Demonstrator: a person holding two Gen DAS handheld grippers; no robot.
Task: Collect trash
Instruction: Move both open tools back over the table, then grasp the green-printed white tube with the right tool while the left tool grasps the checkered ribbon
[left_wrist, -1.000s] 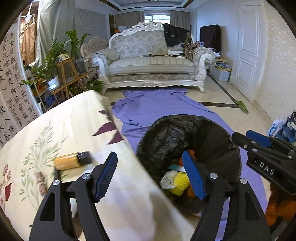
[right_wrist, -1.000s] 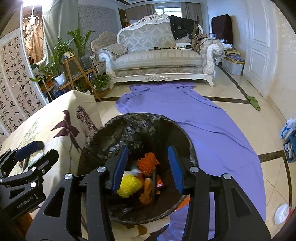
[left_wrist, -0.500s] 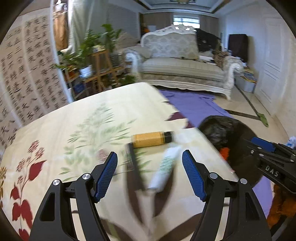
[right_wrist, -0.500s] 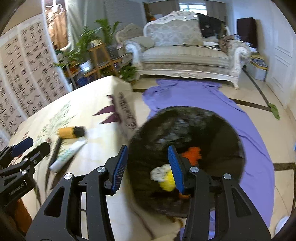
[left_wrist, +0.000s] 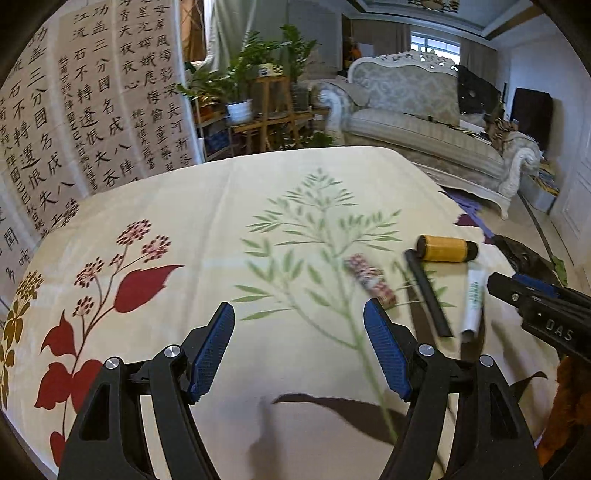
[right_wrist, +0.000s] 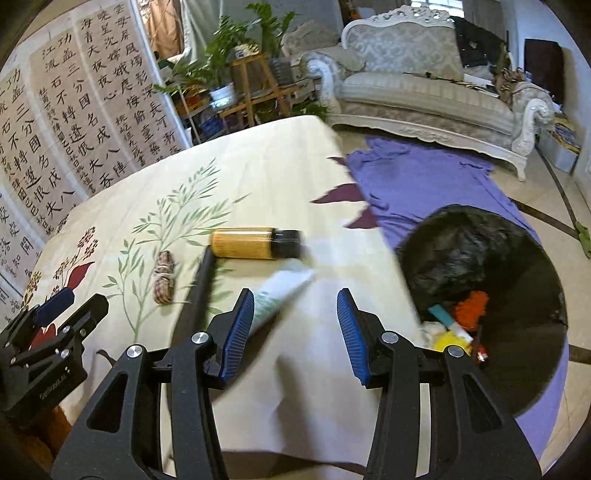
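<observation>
On the floral tablecloth (left_wrist: 184, 221) lie a yellow bottle with a black cap (left_wrist: 445, 249) (right_wrist: 255, 243), a black stick (left_wrist: 428, 293) (right_wrist: 197, 291), a white tube with green print (left_wrist: 474, 299) (right_wrist: 282, 293) and a small patterned bundle (left_wrist: 370, 280) (right_wrist: 164, 282). My left gripper (left_wrist: 299, 350) is open and empty above the cloth, left of these items. My right gripper (right_wrist: 295, 332) is open and empty over the table's edge, its left finger just in front of the tube. The black-lined trash bin (right_wrist: 487, 273) holds yellow, orange and white scraps.
A purple cloth (right_wrist: 424, 184) covers the floor by the bin. A white sofa (right_wrist: 424, 88), plant stands (right_wrist: 255, 85) and a calligraphy screen (left_wrist: 74, 122) stand beyond the table. The right gripper shows at the right of the left wrist view (left_wrist: 546, 314).
Both grippers have swung left from over the bin to over the table. The items on the cloth have come into view; both grippers stay open.
</observation>
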